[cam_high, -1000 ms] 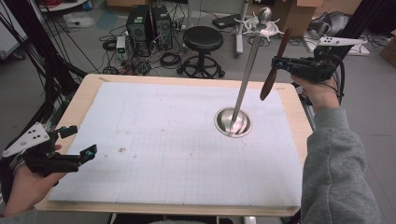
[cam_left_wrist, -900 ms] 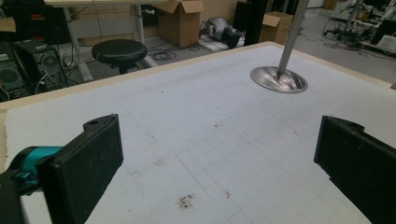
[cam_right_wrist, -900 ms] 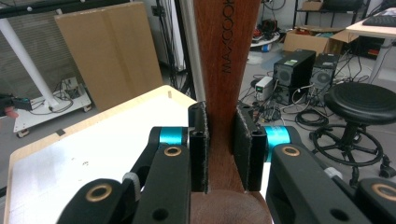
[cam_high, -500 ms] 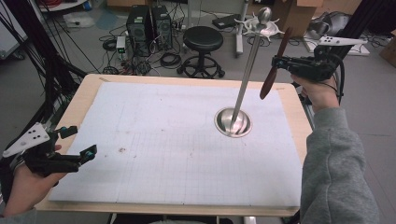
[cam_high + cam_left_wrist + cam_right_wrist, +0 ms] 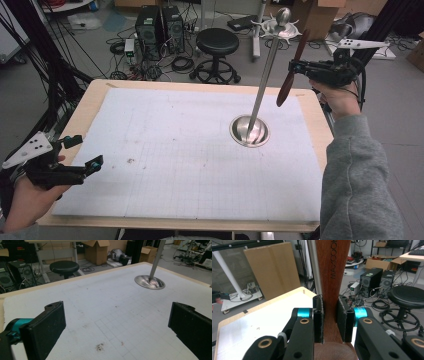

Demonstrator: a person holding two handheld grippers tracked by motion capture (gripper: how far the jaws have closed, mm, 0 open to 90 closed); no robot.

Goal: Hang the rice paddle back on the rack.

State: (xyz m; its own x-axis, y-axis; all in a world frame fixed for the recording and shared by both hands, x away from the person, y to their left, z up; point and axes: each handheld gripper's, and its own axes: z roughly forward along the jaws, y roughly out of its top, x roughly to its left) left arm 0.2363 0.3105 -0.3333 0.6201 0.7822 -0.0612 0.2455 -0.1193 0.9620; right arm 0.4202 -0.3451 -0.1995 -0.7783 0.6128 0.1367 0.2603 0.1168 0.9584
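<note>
A brown wooden utensil (image 5: 284,91) with lettering on its handle (image 5: 333,270) hangs tilted in the air, and my right gripper (image 5: 296,67) is shut on it above the table's far right corner. It is close beside the metal pole (image 5: 265,82) of a stand, whose round base (image 5: 249,131) sits on the white gridded mat (image 5: 175,150) and whose top carries hooks (image 5: 282,22). In the right gripper view my right gripper (image 5: 330,317) clamps the utensil, with the pole (image 5: 314,265) just behind. My left gripper (image 5: 86,151) rests open and empty at the mat's near left edge, its fingers (image 5: 47,325) wide apart.
The wooden table edge (image 5: 320,130) frames the mat. Beyond the far side stand a black stool (image 5: 216,42), computer towers (image 5: 160,25) and cables on the floor. A cardboard box (image 5: 274,267) stands behind the table corner in the right gripper view.
</note>
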